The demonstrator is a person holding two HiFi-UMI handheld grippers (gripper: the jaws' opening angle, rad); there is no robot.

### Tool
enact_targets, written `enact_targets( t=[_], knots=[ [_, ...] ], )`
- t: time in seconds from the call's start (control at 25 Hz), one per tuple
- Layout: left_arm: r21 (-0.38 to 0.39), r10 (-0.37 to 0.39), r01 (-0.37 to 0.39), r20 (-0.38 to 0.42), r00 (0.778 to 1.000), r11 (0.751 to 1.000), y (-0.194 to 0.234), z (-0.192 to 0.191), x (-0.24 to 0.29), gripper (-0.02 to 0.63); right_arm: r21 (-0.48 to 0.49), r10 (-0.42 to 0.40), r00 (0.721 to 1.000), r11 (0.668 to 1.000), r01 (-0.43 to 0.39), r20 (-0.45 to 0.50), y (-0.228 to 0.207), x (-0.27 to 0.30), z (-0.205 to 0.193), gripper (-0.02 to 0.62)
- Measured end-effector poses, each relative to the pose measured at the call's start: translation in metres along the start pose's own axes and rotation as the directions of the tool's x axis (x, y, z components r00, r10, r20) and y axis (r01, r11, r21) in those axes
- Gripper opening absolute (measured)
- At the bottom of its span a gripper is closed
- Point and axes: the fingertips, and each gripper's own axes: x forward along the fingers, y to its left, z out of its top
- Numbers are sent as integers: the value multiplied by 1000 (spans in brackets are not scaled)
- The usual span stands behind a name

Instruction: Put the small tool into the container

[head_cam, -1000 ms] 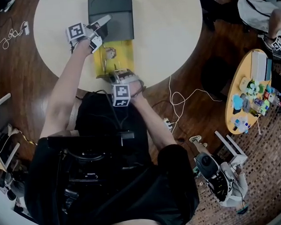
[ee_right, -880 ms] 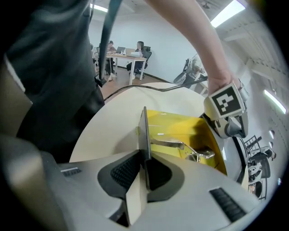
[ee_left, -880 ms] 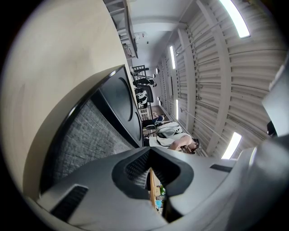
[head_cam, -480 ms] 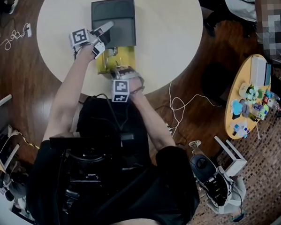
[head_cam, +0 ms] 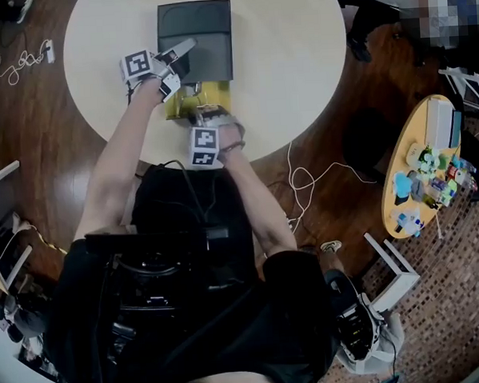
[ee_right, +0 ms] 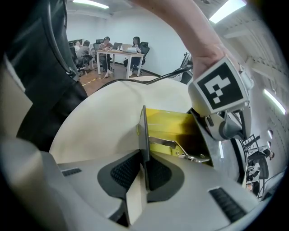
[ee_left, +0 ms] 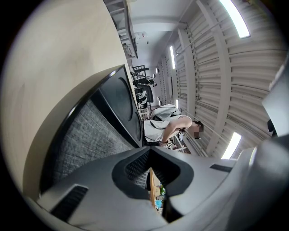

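A yellow container stands open on the round cream table, with a dark grey box just behind it. My right gripper is at the container's near edge, shut on the small tool, a thin dark blade with a pale handle, held upright. In the right gripper view the blade stands at the yellow container, where a metal clasp lies. My left gripper lies level over the dark box's left edge. Its jaws are closed to a slit with nothing in them.
The dark box has a grey fabric lining. A white cable lies on the wooden floor right of me. A small yellow side table with several toys stands at the far right. People sit at a desk in the background.
My right gripper has moved forward with the tool, from the table's near edge to over the yellow container's near edge. The left gripper has stayed in place.
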Motion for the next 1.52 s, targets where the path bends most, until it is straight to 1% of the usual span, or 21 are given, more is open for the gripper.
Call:
enact_targets(
  t=[0.16, 0.44, 0.52, 0.68, 0.96, 1.16, 1.4, 1.52],
  knots=[
    [-9, -13, 13, 2, 1000, 1000, -3, -1, 1, -3, 9, -2, 1000, 1000, 2, -9, 0, -2, 1, 44],
    [-2, -1, 1, 0, 1000, 1000, 0, 0, -1, -3, 8, 1, 1000, 1000, -1, -18, 15, -4, 0, 44],
    [-8, 4, -4, -3, 1000, 1000, 1, -2, 0, -3, 5, 6, 1000, 1000, -6, -23, 7, 1, -2, 43],
    [-23, 4, -4, 2, 1000, 1000, 1, -1, 0, -3, -3, 30, 999, 1000, -30, -38, -25, 11, 0, 41],
    [-19, 6, -6, 6, 1000, 1000, 2, 0, 0, -3, -9, -25, 998, 1000, 25, -55, -26, 9, 0, 44],
    [-17, 13, -13, 8, 1000, 1000, -4, -1, -2, -3, -14, -37, 997, 999, 36, -65, -26, 3, 2, 44],
    [-19, 22, -22, 3, 1000, 1000, -1, -4, 0, -3, -15, -21, 997, 1000, 19, -74, -13, 0, 0, 44],
    [-32, 39, -38, 6, 999, 999, 0, -6, -1, -2, -4, 12, 998, 1000, -13, -69, -28, 8, -2, 44]
  ],
)
